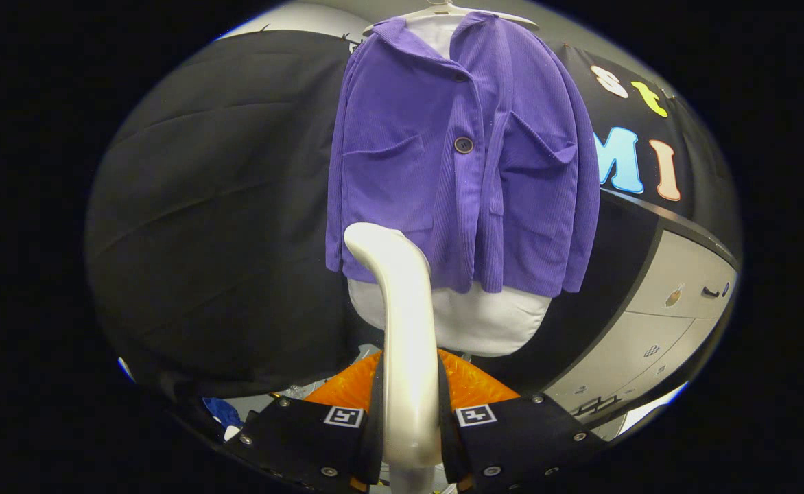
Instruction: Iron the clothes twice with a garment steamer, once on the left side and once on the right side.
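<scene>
Tongs (410, 418) clamping the white garment steamer (402, 329) – both fingers pressing its handle from either side, the neck rising between them and curving forward to a rounded head. That head is sitting just in front of the lower hem of the purple jacket (460, 151), on the jacket's left half as seen from the tongs. Jacket is hanging straight ahead and above, long axis vertical, on a white hanger (443, 10) over a white form (484, 319) showing below the hem. Head looks near the fabric; contact can't be judged. Next stroke likely runs upward along that panel – the right panel is lying across the button line. An orange object (474, 384) is sitting beyond the fingers, cabinet drawers (676, 302) off right.
</scene>
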The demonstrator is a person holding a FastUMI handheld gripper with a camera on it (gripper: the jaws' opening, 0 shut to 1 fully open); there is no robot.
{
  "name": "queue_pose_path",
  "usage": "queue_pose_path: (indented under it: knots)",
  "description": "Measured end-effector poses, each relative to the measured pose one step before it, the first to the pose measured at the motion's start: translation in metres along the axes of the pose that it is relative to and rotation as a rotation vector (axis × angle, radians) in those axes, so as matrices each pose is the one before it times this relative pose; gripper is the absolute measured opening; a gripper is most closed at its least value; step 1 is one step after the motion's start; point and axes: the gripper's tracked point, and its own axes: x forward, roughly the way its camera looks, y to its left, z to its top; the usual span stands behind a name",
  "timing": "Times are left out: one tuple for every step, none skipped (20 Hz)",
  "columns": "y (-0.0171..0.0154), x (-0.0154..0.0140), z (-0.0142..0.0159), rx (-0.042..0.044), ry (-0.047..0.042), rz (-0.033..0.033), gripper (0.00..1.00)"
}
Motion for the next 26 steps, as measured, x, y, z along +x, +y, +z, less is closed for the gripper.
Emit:
queue_pose_path:
  knots:
    - [-0.00085,-0.00213,-0.00229,0.00157,0.00313,-0.00001,0.35]
    - [-0.00187,-0.00423,-0.00079,0.00025,-0.00182,-0.00112,0.35]
    - [-0.00056,-0.00660,-0.00057,0.00045,-0.00707,-0.00149,0.34]
    - [-0.00187,-0.00746,0.00282,0.00202,-0.01239,0.00107,0.34]
    - [-0.00162,-0.00804,0.00505,0.00240,-0.01579,0.00489,0.35]
    - [-0.00166,-0.00997,0.00772,0.00118,-0.01909,0.00513,0.35]
    - [-0.00263,-0.00983,0.00757,-0.00204,-0.01779,0.00214,0.35]
    - [-0.00345,-0.01064,0.01056,0.00266,-0.02414,0.00013,0.34]
    - [-0.00457,-0.01095,0.01024,0.00573,-0.02642,-0.00124,0.34]
    - [-0.00526,-0.01232,0.01224,0.01007,-0.03119,-0.00474,0.34]
    - [-0.00582,-0.01329,0.01752,0.01733,-0.05614,-0.01406,0.34]
    - [-0.00793,-0.01351,0.01839,0.00259,-0.04558,-0.01703,0.34]
    - [-0.00729,-0.01082,0.01450,0.00289,-0.03684,-0.01661,0.34]
    - [-0.00883,-0.01006,0.01541,0.00471,-0.02876,-0.01172,0.34]
    - [-0.00721,-0.01134,0.01367,0.01613,-0.03385,-0.01172,0.34]
    - [-0.00949,-0.01031,0.01352,0.01017,-0.02549,-0.01317,0.34]
    - [-0.00955,-0.00725,0.01302,0.00330,-0.02587,-0.01538,0.34]
    - [-0.01127,-0.00590,0.01103,-0.00217,-0.02933,-0.01754,0.34]
    - [-0.01068,-0.00546,0.00983,-0.00666,-0.02064,-0.01486,0.34]
    - [-0.00789,-0.00815,0.00953,0.00029,-0.01795,-0.01131,0.34]
    - [-0.00795,-0.00909,0.00705,0.00572,-0.01727,-0.00932,0.34]
    - [-0.00933,-0.00970,0.00768,0.00132,-0.01708,-0.01212,0.34]
    - [-0.01011,-0.01042,0.00810,-0.00669,-0.01948,-0.01934,0.34]
    - [-0.01224,-0.00929,0.00860,-0.00591,-0.02194,-0.02348,0.34]
    - [-0.00984,-0.00853,0.00514,-0.00382,-0.01789,-0.02014,0.34]
    - [-0.01043,-0.00714,0.00580,0.00016,-0.01730,-0.01935,0.34]
